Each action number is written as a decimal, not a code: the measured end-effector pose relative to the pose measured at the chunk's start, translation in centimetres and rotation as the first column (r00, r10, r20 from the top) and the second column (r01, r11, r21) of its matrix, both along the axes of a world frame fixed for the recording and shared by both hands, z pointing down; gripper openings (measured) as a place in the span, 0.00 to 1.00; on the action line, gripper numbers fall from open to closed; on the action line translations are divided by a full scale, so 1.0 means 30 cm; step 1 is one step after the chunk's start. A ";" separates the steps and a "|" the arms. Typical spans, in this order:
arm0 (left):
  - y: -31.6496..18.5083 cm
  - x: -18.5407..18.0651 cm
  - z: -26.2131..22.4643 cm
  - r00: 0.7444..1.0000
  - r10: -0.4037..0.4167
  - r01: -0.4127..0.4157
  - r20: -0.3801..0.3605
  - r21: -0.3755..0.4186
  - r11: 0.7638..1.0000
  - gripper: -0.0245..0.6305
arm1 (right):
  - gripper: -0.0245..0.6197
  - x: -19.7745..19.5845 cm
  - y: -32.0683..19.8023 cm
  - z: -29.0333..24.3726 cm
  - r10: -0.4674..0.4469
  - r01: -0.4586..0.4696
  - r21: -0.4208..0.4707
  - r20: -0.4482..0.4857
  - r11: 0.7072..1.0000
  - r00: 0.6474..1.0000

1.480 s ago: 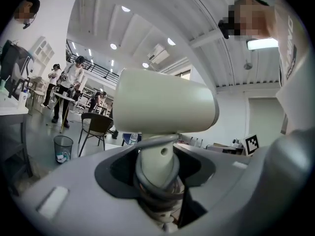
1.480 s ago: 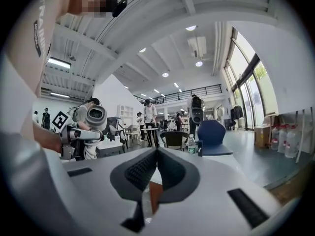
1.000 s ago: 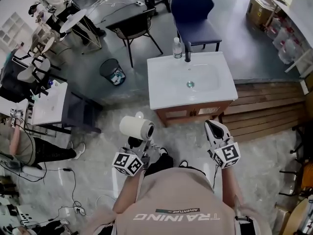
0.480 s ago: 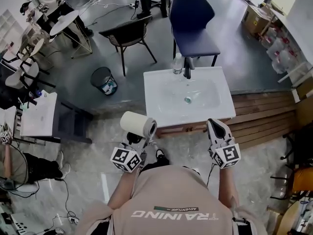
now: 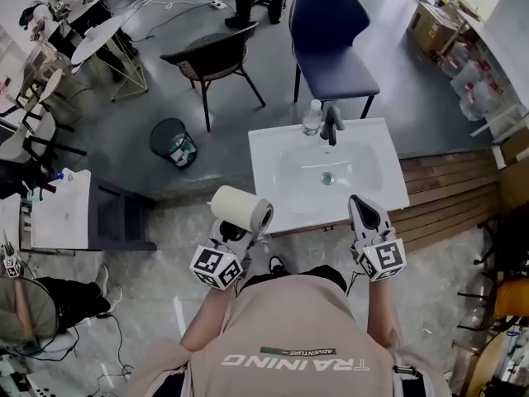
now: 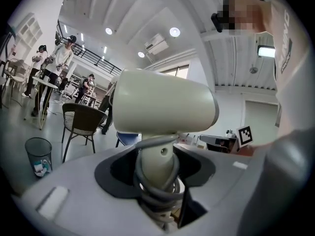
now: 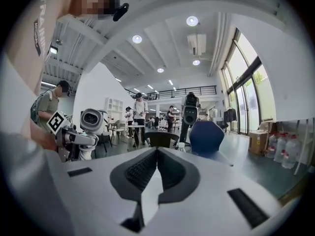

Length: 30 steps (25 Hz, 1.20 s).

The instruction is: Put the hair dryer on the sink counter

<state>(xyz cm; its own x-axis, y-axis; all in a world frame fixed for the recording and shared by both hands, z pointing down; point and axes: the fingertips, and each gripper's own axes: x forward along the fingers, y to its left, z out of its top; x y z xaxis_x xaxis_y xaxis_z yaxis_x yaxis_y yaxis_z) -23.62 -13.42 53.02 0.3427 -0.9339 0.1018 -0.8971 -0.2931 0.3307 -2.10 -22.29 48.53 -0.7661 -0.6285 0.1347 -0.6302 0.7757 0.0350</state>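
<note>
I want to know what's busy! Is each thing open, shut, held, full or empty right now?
hair dryer: held in the air, cord wound round its handle.
left gripper: fingers shut on the hair dryer's handle.
right gripper: fingers shut, empty.
sink counter: bare front, basin empty.
faucet: no water seen running.
bottle: upright beside the faucet.

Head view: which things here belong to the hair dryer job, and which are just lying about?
Job: hair dryer, gripped in the left tool; sink counter.

Lying about: water bottle on the counter, waste bin, blue chair, black chair. Right tool is shut and empty.
</note>
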 end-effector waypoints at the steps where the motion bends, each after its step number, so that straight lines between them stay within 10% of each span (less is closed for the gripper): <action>1: -0.015 -0.008 0.006 1.000 0.007 -0.007 -0.002 -0.002 1.000 0.37 | 0.05 -0.016 -0.008 0.004 -0.002 0.002 -0.003 -0.006 1.000 1.000; 30: -0.456 -0.027 0.083 0.989 -0.061 0.078 0.137 -0.124 0.989 0.37 | 0.05 0.070 -0.533 0.099 -0.109 0.111 -0.062 0.035 0.992 0.993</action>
<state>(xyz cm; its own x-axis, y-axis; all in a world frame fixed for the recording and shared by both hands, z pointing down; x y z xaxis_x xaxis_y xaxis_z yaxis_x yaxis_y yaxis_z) -24.42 -27.11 55.51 0.2526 -0.9312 0.2627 -0.9523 -0.1912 0.2380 -0.01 -38.28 51.51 -0.8345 -0.5313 0.1460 -0.5411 0.8402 -0.0351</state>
